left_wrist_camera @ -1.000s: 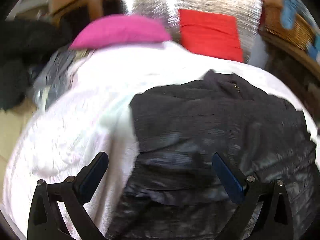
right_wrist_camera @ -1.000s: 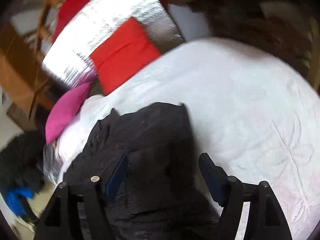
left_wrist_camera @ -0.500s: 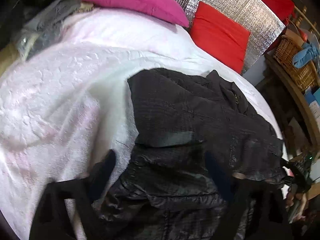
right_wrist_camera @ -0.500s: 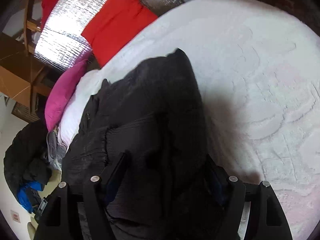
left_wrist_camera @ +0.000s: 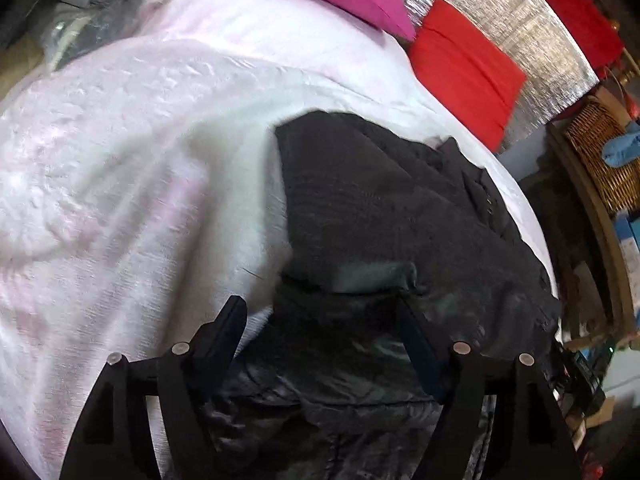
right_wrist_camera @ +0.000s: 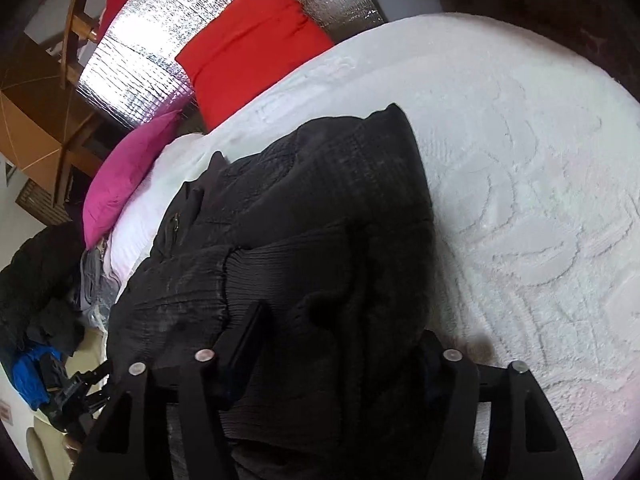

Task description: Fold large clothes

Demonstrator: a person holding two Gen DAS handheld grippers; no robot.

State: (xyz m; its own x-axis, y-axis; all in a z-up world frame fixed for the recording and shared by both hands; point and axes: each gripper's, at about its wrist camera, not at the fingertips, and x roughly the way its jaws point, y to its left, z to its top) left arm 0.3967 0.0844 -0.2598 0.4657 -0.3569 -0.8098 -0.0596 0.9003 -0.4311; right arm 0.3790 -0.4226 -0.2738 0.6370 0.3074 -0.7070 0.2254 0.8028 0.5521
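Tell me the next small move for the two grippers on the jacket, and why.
Probably close both on the near hem. The left gripper and right gripper both stand open over the near end of the black jacket, which lies bunched on the white bedspread; neither yet grips cloth, so a hold comes before any fold.

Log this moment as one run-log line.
black quilted jacket: partly folded on white bedspread | left gripper: open over jacket | right gripper: open over jacket
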